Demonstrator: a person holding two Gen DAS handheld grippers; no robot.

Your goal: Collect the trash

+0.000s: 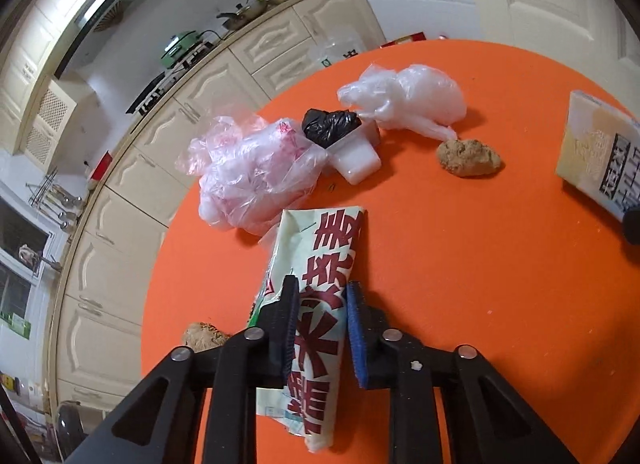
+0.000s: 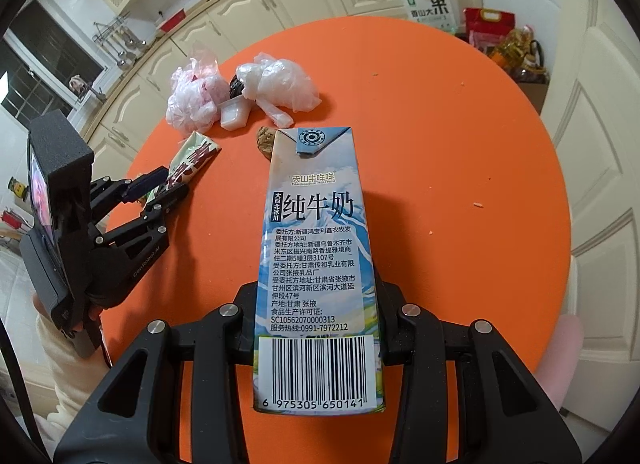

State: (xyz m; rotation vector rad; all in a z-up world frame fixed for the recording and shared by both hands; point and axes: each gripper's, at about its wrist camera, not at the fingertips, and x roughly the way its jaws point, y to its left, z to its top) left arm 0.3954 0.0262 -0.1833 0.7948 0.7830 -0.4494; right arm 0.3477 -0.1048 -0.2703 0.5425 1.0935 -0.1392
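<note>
The left claw (image 1: 320, 328) straddles the printed wrapper (image 1: 316, 304), one blue-padded finger on each side of it. The pads stand close against the packet, but the left wrist view does not settle whether they press it – treat the grip as unconfirmed. The wrapper lies flat on the orange worktop (image 1: 460, 264), its long axis running along the fingers, near the worktop's edge on the cabinet side.

The right claw (image 2: 318, 328) holds the milk carton (image 2: 316, 248) at its barcoded end, the jaws narrowed onto its two side walls and the carton projecting forward above the worktop.

Handling, as judged from appearance:
- Wrapper: thin film, light, limp and probably slick. Take it across its narrow width near the middle; an end grip is likely to let it fold and slide out.
- Carton: stiff board, likely empty and light. The side walls can buckle under a hard squeeze – hold near an end fold, where it is stiffest.
- Pink plastic bag (image 1: 248, 180), white plastic bag (image 1: 404, 98) and black bag (image 1: 330, 126): soft, crumpled, springy. Pinch a bunched fold, not the loose skin.
- Small plastic cup (image 1: 356, 160): rigid but thin; grip by the rim.
- Brown lump (image 1: 468, 158): looks crumbly; close gently.
</note>
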